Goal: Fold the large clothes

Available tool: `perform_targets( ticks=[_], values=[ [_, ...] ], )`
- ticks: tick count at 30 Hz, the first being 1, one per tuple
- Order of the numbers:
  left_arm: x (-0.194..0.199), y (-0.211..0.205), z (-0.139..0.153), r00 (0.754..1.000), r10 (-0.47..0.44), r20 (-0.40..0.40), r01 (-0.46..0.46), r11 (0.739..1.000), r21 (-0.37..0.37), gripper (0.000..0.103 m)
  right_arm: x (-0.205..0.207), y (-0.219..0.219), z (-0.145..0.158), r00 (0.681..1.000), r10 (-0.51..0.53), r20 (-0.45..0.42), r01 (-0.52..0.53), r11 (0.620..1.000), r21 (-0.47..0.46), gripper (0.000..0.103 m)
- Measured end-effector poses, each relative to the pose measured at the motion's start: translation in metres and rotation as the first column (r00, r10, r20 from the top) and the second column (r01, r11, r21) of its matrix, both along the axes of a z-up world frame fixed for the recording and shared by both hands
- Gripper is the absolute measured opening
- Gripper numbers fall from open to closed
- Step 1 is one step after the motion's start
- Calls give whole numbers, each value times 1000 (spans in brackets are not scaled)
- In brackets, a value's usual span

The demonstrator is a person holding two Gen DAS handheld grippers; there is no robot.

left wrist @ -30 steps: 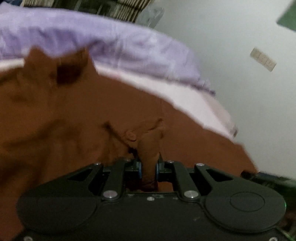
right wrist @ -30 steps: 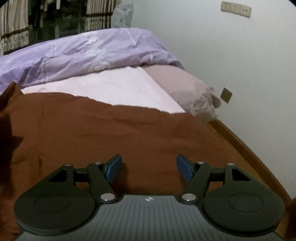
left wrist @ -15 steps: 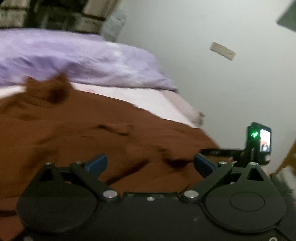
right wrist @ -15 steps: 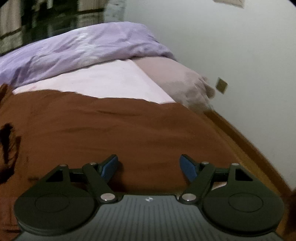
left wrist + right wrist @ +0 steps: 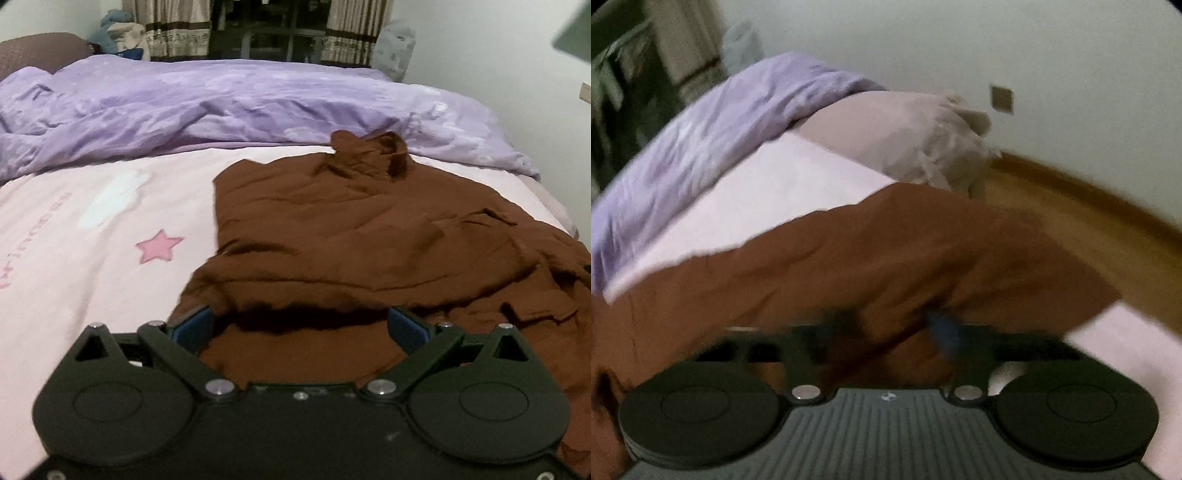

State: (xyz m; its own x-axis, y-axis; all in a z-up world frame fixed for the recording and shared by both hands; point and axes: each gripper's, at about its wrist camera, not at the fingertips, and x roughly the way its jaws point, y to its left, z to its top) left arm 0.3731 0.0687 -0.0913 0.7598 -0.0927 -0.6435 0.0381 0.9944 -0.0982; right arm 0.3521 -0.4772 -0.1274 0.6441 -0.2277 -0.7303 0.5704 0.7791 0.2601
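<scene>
A large brown garment (image 5: pixel 369 236) lies rumpled on the pink bed sheet (image 5: pixel 92 229), its collar toward the purple duvet. My left gripper (image 5: pixel 301 325) is open and empty just above the garment's near folded edge. In the right wrist view the same brown garment (image 5: pixel 831 266) fills the lower middle. My right gripper (image 5: pixel 894 328) is motion-blurred; its fingers sit closer together with brown cloth between them, and I cannot tell whether they grip it.
A crumpled purple duvet (image 5: pixel 221 103) lies across the far side of the bed. A pink pillow (image 5: pixel 905 125) sits at the bed's corner, by a wooden floor (image 5: pixel 1089 229) and white wall. Curtains and a stuffed toy (image 5: pixel 118 33) stand behind the bed.
My left gripper let go of the brown cloth, opened, and swung left to face the bed. My right gripper moved down onto the garment and its fingers drew closer together.
</scene>
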Motion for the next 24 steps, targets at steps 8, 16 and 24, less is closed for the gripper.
perform_targets(
  ticks=[8, 16, 24],
  values=[
    [-11, 7, 7, 999, 35, -3, -34, 995, 91, 103, -44, 4, -6, 997, -72, 16, 68, 982, 177, 84],
    [36, -56, 29, 991, -127, 41, 130, 989, -71, 103, -18, -24, -10, 980, -167, 107, 133, 954, 268, 83],
    [89, -177, 21, 932, -359, 49, 363, 925, -113, 103, -28, -24, -20, 970, -192, 146, 151, 955, 254, 30]
  ],
)
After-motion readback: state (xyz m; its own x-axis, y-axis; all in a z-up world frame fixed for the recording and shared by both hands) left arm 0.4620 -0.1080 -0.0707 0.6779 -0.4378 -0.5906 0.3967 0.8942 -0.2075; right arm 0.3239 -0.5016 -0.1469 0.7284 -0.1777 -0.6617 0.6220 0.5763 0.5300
